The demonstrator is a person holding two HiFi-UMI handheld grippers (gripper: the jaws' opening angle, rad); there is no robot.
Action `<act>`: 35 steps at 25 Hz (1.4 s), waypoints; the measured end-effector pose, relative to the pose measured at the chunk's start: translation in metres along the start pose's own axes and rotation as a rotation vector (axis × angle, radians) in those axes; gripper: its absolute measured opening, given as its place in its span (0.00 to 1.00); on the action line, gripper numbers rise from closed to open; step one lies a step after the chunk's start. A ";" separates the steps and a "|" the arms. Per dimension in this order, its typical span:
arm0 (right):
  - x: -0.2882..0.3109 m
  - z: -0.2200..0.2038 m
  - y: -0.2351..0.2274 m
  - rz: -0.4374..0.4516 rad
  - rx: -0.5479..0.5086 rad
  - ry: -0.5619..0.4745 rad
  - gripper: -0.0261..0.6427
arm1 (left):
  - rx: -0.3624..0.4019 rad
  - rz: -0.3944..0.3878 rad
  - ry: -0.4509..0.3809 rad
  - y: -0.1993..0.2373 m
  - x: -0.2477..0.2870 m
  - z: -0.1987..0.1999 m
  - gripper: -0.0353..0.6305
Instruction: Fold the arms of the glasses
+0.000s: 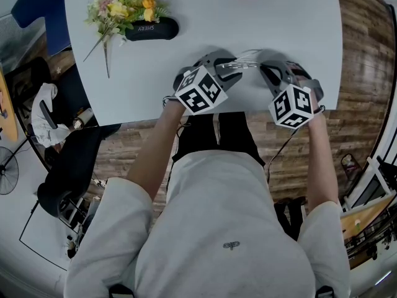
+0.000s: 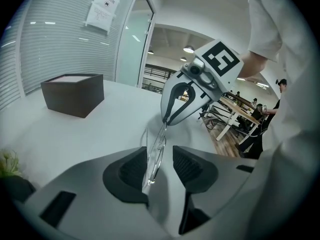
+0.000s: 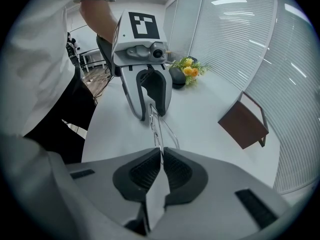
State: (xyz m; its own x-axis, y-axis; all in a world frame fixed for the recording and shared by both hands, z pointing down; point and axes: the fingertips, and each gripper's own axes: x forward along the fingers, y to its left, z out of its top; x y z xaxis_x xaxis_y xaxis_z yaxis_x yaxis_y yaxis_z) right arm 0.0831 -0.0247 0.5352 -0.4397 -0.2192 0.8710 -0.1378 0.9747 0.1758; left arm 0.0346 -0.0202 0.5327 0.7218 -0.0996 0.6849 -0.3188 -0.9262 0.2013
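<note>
Thin clear-rimmed glasses [image 1: 245, 61] hang just above the white table [image 1: 279, 23], between my two grippers near its front edge. In the right gripper view my right gripper [image 3: 161, 156] is shut on one end of the wire frame [image 3: 159, 134]. The left gripper [image 3: 151, 115] faces it from the other end. In the left gripper view a lens [image 2: 155, 154] stands edge-on between the jaws of my left gripper [image 2: 161, 159], close to the left pad, with a gap to the right pad. The right gripper [image 2: 166, 120] pinches the far end there.
A black glasses case [image 1: 151, 28] lies at the back left beside a bunch of artificial flowers [image 1: 124, 6]. A dark brown box [image 2: 73, 94] stands at the far edge of the table. The table's front edge [image 1: 248, 109] runs just under my hands.
</note>
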 end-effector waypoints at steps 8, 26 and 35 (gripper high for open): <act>0.001 0.000 0.000 0.007 -0.002 0.006 0.08 | 0.005 -0.001 -0.001 0.002 -0.002 -0.002 0.22; 0.005 0.002 -0.003 0.037 0.008 0.012 0.07 | 0.021 -0.031 0.020 -0.001 0.000 -0.006 0.10; 0.015 0.002 -0.005 0.048 0.035 0.015 0.07 | 0.015 -0.009 0.057 0.006 0.004 -0.015 0.11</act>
State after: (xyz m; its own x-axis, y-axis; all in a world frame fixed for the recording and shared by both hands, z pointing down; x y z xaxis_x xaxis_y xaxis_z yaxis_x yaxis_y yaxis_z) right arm 0.0753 -0.0333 0.5467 -0.4333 -0.1715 0.8848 -0.1482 0.9819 0.1177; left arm 0.0264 -0.0209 0.5471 0.6880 -0.0710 0.7222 -0.3033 -0.9322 0.1973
